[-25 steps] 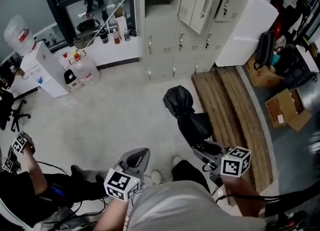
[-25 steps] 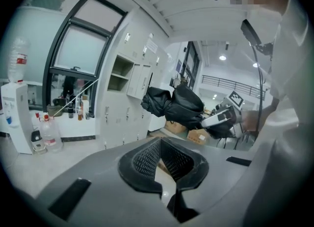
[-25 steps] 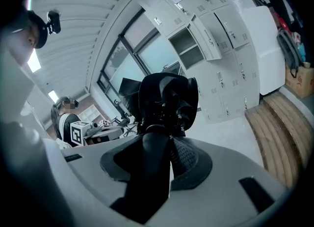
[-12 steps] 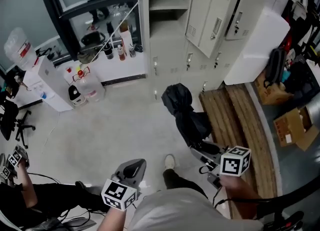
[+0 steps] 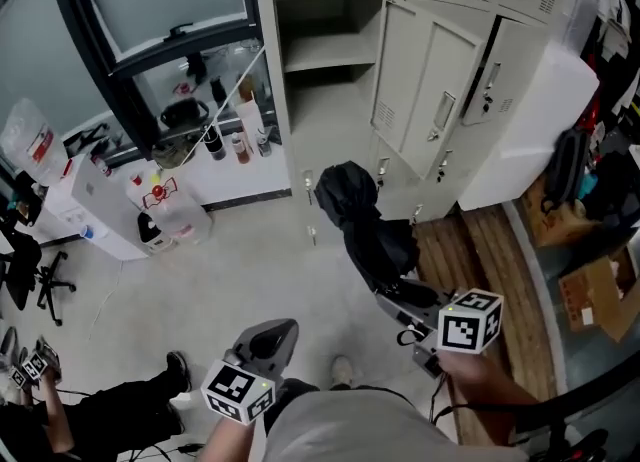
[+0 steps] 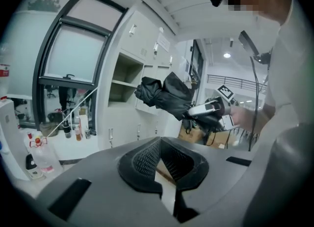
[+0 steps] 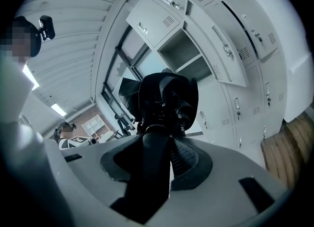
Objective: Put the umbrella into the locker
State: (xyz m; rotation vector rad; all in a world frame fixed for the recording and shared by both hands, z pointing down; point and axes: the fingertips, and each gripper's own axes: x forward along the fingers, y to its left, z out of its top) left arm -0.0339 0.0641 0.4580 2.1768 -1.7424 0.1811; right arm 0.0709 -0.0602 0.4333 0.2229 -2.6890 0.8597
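Note:
A folded black umbrella (image 5: 365, 222) sticks out ahead of my right gripper (image 5: 393, 296), which is shut on its handle. In the right gripper view the umbrella (image 7: 167, 96) fills the middle, its handle clamped between the pads of that gripper (image 7: 164, 145). The grey locker (image 5: 320, 80) stands straight ahead with one compartment open and a shelf inside; its door (image 5: 432, 100) swings out to the right. My left gripper (image 5: 272, 332) hangs low at the left, shut and empty. The left gripper view shows its jaws (image 6: 159, 145) together, the umbrella (image 6: 164, 93) and the open locker (image 6: 122, 81) beyond.
A water dispenser (image 5: 100, 200) and a water jug (image 5: 175, 218) stand at the left wall, with bottles (image 5: 235, 145) on a ledge. Wooden boards (image 5: 490, 250) and cardboard boxes (image 5: 598, 300) lie at the right. Another person (image 5: 100, 418) sits at lower left.
Both grippers and the umbrella have moved forward toward the lockers, which now stand much closer and larger. The open compartment has come fully into view.

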